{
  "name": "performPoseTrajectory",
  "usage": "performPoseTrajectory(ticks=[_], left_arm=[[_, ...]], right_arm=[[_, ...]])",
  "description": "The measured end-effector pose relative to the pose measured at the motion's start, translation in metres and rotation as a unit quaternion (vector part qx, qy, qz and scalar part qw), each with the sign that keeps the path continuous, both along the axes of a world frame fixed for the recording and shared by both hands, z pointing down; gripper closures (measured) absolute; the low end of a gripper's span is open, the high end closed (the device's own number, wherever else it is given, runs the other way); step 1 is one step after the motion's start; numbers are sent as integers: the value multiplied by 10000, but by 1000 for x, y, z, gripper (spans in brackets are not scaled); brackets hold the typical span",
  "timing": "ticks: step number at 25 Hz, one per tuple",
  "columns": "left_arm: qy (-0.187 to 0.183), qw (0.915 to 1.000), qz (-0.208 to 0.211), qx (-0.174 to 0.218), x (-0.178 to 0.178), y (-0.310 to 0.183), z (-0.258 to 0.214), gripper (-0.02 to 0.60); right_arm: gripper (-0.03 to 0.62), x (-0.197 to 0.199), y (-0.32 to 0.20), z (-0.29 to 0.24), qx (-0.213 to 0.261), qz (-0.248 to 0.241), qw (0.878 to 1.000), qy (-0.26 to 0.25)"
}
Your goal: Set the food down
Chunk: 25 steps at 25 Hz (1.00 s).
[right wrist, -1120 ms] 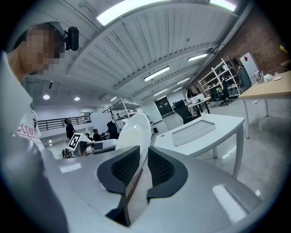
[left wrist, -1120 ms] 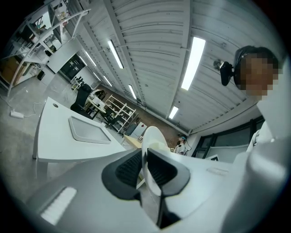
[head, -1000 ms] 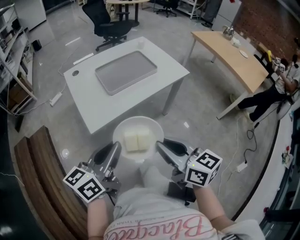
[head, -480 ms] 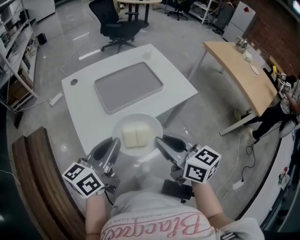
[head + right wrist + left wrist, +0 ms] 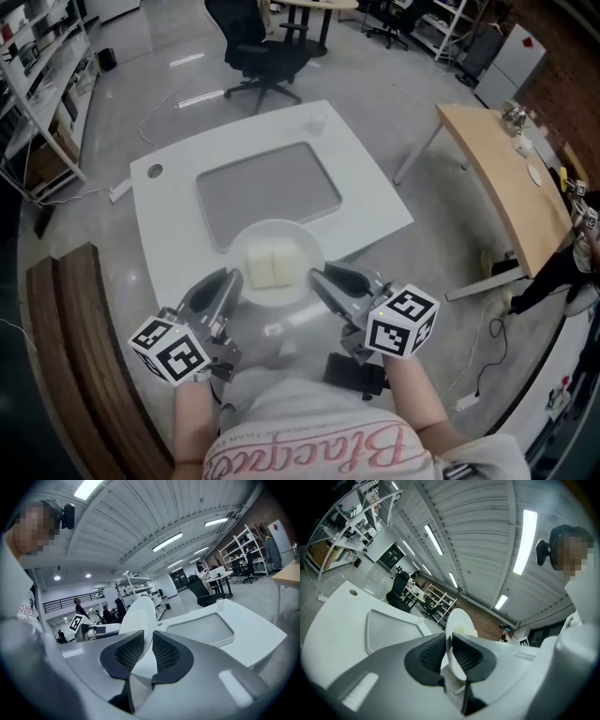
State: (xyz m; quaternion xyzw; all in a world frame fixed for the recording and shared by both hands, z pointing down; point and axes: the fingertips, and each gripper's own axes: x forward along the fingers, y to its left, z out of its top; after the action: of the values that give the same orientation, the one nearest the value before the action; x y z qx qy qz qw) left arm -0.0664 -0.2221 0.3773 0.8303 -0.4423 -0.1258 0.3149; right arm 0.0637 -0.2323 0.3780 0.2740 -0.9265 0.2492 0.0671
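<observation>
A round white plate (image 5: 276, 263) carries two pale food blocks (image 5: 273, 270). It hangs in the air over the near edge of the white table (image 5: 171, 225). My left gripper (image 5: 234, 284) is shut on the plate's left rim, and my right gripper (image 5: 316, 278) is shut on its right rim. In the left gripper view the plate's rim (image 5: 458, 623) stands edge-on between the black pads (image 5: 429, 654). The right gripper view shows the same rim (image 5: 140, 616) clamped between its pads (image 5: 165, 652). A grey tray (image 5: 270, 193) lies on the table just beyond the plate.
A small cup (image 5: 317, 122) stands at the table's far right corner. A black office chair (image 5: 262, 52) is behind the table. A wooden table (image 5: 511, 187) stands to the right, a curved wooden bench (image 5: 84, 356) to my left. A cable and power strip (image 5: 119, 191) lie on the floor.
The plate, held by both grippers, has come forward from in front of the table to over its near edge. The table and tray now lie closer below me.
</observation>
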Motion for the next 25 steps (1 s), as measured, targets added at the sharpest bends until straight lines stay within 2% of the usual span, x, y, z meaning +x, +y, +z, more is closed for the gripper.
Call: performPoseTrajectory(ticks=[8, 15, 21, 25], left_arm=[[-33, 9993, -218, -293, -4, -39, 20, 538], [-150, 9976, -191, -647, -6, -81, 49, 534], [-392, 9947, -170, -933, -11, -128, 78, 534], [-522, 9906, -151, -1257, -13, -155, 104, 531]], right_arm=[[531, -6, -45, 23, -206, -113, 9996, 137], [530, -9, -85, 51, -461, -52, 9984, 319], [525, -15, -134, 85, -830, 35, 9949, 569], [522, -19, -160, 110, -1103, 7, 9906, 805]])
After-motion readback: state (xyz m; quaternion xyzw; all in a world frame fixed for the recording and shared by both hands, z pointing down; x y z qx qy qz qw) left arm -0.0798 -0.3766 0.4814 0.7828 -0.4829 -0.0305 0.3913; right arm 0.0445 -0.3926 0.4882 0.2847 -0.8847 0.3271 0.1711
